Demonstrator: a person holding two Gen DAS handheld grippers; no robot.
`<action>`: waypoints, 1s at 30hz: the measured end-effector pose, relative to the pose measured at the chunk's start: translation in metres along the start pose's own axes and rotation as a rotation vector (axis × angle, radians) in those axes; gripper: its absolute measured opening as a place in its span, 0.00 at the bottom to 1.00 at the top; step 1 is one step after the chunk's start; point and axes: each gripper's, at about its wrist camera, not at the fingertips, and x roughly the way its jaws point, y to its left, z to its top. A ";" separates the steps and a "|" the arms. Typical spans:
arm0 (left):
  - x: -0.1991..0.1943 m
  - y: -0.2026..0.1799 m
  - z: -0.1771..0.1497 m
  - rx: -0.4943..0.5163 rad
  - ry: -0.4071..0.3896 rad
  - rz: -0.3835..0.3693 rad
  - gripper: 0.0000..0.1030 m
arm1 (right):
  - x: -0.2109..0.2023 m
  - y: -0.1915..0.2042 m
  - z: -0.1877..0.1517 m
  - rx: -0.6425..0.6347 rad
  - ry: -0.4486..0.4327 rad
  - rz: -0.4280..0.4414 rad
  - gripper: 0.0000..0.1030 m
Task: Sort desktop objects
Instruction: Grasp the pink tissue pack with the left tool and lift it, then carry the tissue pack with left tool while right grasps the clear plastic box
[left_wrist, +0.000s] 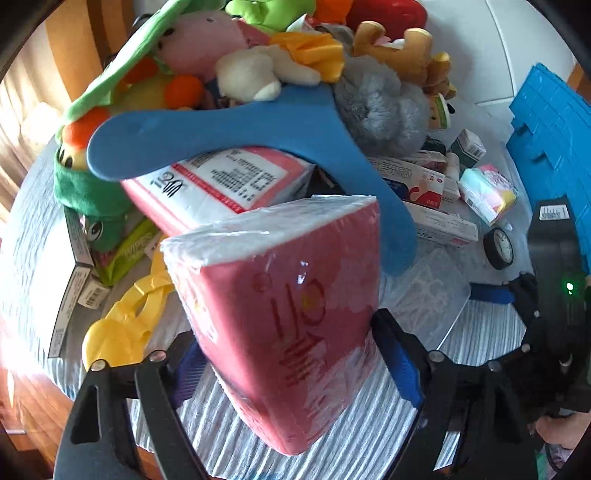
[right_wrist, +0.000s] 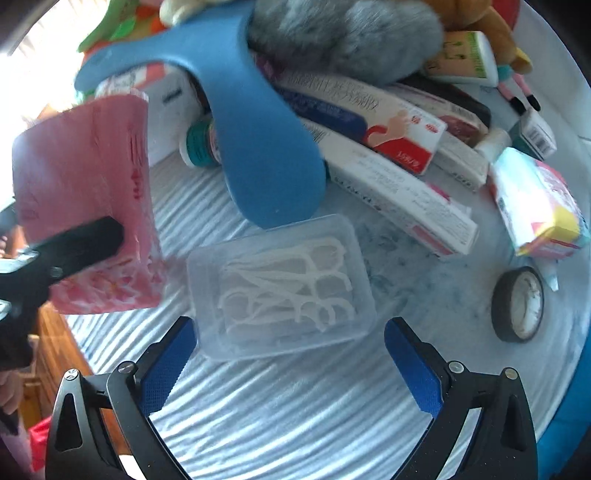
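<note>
My left gripper is clamped on the pink tissue pack, lifted near-left: soft, light, slick film. My right gripper, jaws apart, faces the floss box; I'd take its long sides.

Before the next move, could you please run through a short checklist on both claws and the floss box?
1. Left claw shut on the pink tissue pack: ok.
2. Pack lifted off the cloth: cannot tell.
3. Right claw open: ok.
4. Clear floss pick box lined up ahead of the right claw: ok.
5. Box inside the fingers: not ok, they stop short of it.
6. Box free of the blue boomerang toy: cannot tell, its tip reaches the box's far edge.
</note>
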 end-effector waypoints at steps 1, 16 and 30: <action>-0.001 -0.004 0.000 0.015 -0.005 0.005 0.74 | -0.002 -0.006 -0.002 0.021 -0.002 -0.017 1.00; 0.010 -0.065 0.011 0.133 0.045 0.061 0.70 | -0.045 -0.070 -0.032 0.229 -0.036 -0.027 0.95; 0.032 -0.034 0.004 0.100 0.108 0.029 0.70 | -0.019 -0.008 0.026 0.237 -0.041 0.111 0.91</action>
